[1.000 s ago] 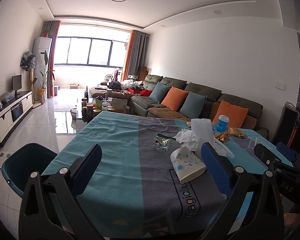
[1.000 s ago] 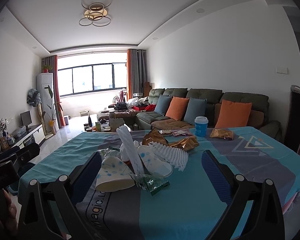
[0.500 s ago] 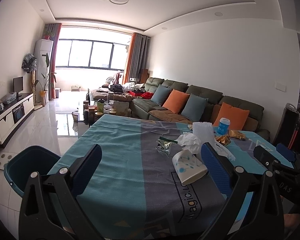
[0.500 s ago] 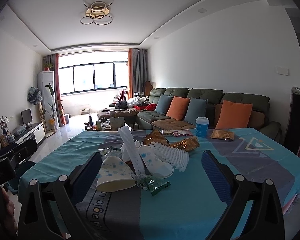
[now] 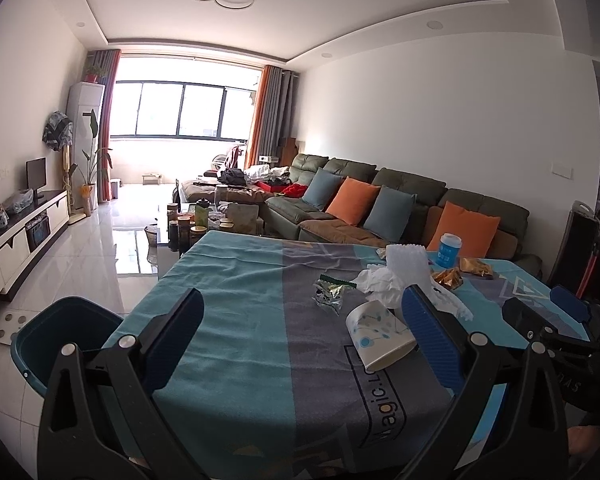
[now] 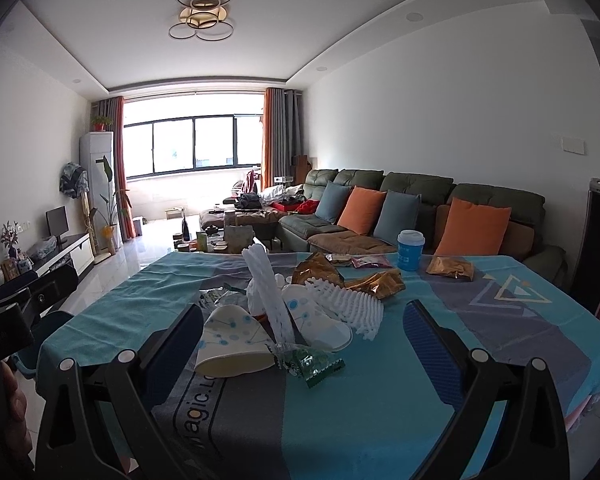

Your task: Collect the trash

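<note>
A: Largest first. What carries the trash?

B: Table under a teal and grey cloth, lettering near the front edge. Green sofa behind it, orange and blue cushions along the back. Dark teal bin on the floor off the table's left corner, seen in the left wrist view.

A: Grippers?

B: Left gripper held above the near part of the cloth, jaws spread wide, nothing between them. Right gripper likewise released and empty, with the trash pile framed between its fingers but farther out on the table. No contact with anything, either side.

A: The trash itself?

B: Clustered mid-table. A crushed paper cup, white with blue dots, lies on its side nearest the right gripper; in the left view it lies just beside the inner face of that gripper's right finger. A second flattened cup sits just right of it. White foam netting stands up between them; another piece lies flat behind. Green wrapper at the front of the pile. Gold wrappers behind, one more set apart to the right.

A: Smaller items?

B: Blue lidded cup upright near the far edge. Crumpled white tissue, seen in the left view.
</note>
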